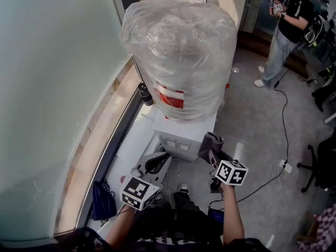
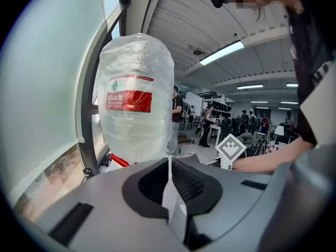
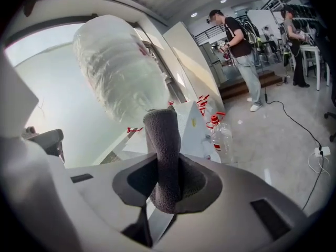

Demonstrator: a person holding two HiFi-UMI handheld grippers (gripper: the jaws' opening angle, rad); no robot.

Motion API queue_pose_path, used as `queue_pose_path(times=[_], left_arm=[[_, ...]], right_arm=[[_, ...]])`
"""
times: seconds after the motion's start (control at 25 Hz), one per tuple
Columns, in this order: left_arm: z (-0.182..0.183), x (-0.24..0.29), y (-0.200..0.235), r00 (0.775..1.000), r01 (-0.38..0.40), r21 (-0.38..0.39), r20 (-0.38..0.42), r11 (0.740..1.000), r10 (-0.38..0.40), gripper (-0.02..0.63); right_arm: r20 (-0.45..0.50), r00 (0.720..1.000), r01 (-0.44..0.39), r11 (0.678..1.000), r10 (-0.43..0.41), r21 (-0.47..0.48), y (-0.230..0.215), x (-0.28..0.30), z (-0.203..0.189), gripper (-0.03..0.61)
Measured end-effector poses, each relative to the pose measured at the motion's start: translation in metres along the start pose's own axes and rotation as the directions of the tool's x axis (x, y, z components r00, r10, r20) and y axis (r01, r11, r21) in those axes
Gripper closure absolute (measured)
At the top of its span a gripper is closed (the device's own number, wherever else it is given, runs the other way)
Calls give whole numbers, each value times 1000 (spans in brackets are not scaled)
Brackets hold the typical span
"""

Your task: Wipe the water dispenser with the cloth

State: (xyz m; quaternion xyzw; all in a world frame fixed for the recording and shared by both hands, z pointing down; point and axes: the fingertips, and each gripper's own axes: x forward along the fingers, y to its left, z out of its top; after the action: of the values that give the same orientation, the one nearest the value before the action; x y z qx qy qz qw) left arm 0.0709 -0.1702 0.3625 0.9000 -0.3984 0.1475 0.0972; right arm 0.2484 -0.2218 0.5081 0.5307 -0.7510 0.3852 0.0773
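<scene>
Wiping looks barely begun, I think: the grey cloth (image 3: 164, 156) is pinched tight in the right hand-held gripper (image 1: 214, 156) & sits just beside the front right corner of the white water dispenser (image 1: 181, 135). Can't tell if it touches, so prob. the whole box & the big wrapped bottle (image 1: 178, 56) on top are left to wipe. The left hand-held gripper (image 1: 160, 160) is closed w/ nothing in it, held low in front of the dispenser, both arms reaching fwd.

Water dispenser (image 1: 185, 136): white, upright, plastic-wrapped bottle (image 1: 181, 56) on top. Cloth (image 3: 164, 151): dark grey, bunched, pinched in my right gripper (image 3: 167, 185).
</scene>
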Motion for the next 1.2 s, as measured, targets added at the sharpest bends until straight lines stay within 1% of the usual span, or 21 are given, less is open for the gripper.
queue_pose_path(times=[0.12, 0.28, 0.4, 0.52, 0.64, 0.8, 0.88, 1.0, 1.2], left_arm=[[-7, -7, 8, 1000, -22, -6, -12, 1000, 22, 586], [-18, -26, 28, 998, -59, 0, -25, 998, 59, 586], [-28, -48, 43, 996, -81, -4, -27, 997, 81, 586], [-39, -68, 59, 996, -86, -17, -21, 996, 86, 586], [-54, -85, 73, 997, -77, -17, -15, 997, 77, 586], [-78, -98, 85, 999, -47, -35, -3, 998, 47, 586], [-91, -100, 90, 1000, -25, -40, -3, 999, 25, 586], [-109, -100, 93, 1000, 11, -29, -11, 1000, -11, 586], [-134, -92, 91, 997, 76, -29, -16, 997, -77, 586]], right_arm=[[-26, 998, -59, 996, 58, -66, 34, 6, -13, 480], [-72, 989, -137, 976, 126, -167, 89, 35, -33, 480], [-99, 983, -172, 958, 153, -229, 127, 64, -52, 480], [-111, 980, -188, 942, 162, -279, 159, 96, -71, 480], [-94, 987, -153, 931, 128, -333, 177, 128, -87, 480], [-53, 997, -73, 910, 56, -409, 179, 161, -98, 480], [-32, 999, -23, 893, 10, -449, 173, 177, -100, 480], [-6, 998, 50, 873, -61, -485, 156, 191, -102, 480], [29, 991, 129, 856, -132, -501, 121, 189, -102, 480]])
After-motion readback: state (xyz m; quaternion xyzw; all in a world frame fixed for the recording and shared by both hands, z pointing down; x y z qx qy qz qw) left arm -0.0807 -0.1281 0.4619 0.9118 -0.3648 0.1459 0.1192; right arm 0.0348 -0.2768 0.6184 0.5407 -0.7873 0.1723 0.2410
